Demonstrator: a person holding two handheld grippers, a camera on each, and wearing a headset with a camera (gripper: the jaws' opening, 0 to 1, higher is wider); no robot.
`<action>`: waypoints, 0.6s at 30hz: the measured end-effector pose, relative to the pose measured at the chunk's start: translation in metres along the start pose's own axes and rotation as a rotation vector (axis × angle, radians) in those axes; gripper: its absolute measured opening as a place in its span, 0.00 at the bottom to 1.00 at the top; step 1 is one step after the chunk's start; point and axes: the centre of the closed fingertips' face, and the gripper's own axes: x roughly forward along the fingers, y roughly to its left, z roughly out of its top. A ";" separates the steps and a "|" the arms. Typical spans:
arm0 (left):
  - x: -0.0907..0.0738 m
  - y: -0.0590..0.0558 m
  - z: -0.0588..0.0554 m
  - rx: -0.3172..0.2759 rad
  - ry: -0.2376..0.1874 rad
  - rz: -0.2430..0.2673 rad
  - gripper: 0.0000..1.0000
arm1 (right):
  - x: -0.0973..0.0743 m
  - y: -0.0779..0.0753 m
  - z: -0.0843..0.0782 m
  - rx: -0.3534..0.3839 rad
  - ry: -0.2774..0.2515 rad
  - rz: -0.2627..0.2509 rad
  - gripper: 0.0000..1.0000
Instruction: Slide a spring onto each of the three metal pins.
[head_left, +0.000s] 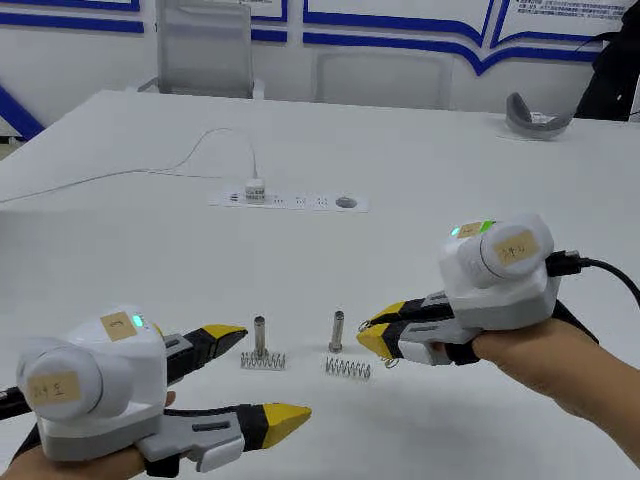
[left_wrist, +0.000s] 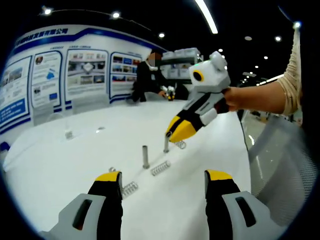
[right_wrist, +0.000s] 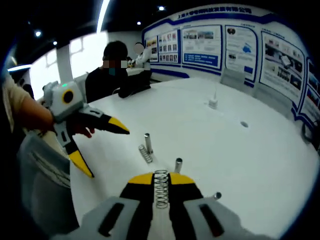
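Right gripper view: hand-held gripper (right_wrist: 160, 178) pinching coiled wire spring (right_wrist: 160, 194).

A: Bright, even light from the ceiling strips (left_wrist: 206, 15); the white table (head_left: 400, 140) glares softly.
B: Shadows?
A: Faint, short ones beside the pins (head_left: 260, 333). Both gripper views bend hard at the edges. The far posters (left_wrist: 90, 70) are soft, but the spring (right_wrist: 161, 192) clamped in the right gripper (right_wrist: 160, 176) looks sharp.

Yellow-tipped black fingers (head_left: 280, 420), white table (head_left: 400, 140)

Left hand-held gripper (head_left: 272, 371) agape, right (head_left: 368, 332) closed
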 end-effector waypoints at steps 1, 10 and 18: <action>0.002 -0.001 0.000 0.000 0.001 -0.005 0.67 | 0.000 0.001 0.001 0.005 -0.006 0.003 0.12; 0.028 -0.013 0.000 -0.010 0.015 -0.055 0.62 | -0.001 0.013 0.008 0.037 -0.051 0.031 0.12; 0.044 -0.023 0.005 -0.023 0.011 -0.095 0.57 | -0.002 0.021 0.016 0.081 -0.105 0.039 0.12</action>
